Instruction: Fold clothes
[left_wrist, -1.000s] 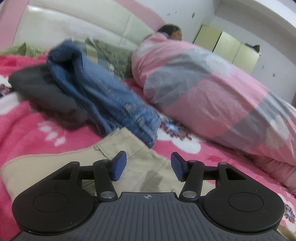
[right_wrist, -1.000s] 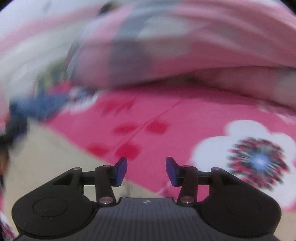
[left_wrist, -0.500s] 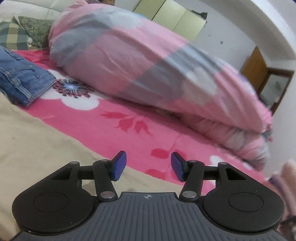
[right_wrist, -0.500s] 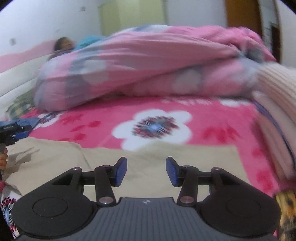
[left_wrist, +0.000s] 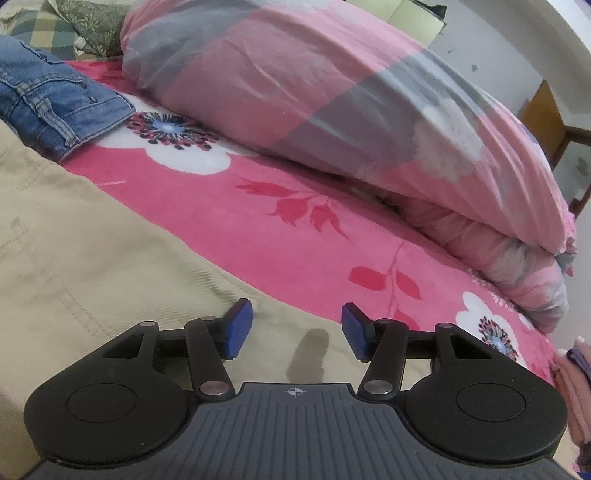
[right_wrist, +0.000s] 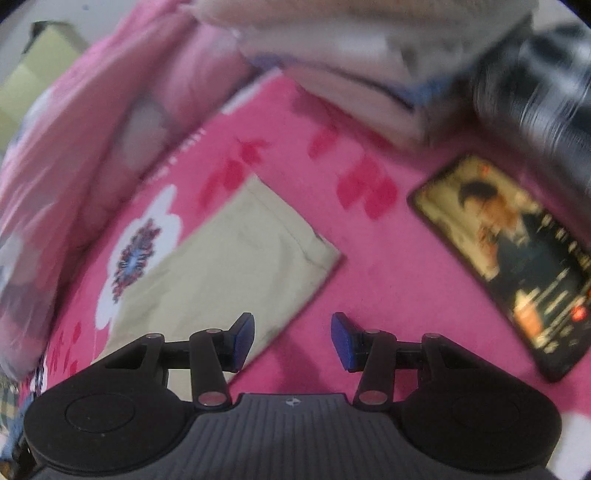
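Khaki trousers (left_wrist: 92, 251) lie flat on our pink floral bedspread (left_wrist: 295, 229), their cloth under the left gripper (left_wrist: 291, 328) and their corner beneath the right gripper (right_wrist: 291, 341); we hold both with jaws apart, nothing between them.

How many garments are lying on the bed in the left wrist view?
2 clearly: khaki trousers spread at lower left, and blue jeans bunched at upper left. Pink folded fabric at the right edge may be more clothing; it is cut off.
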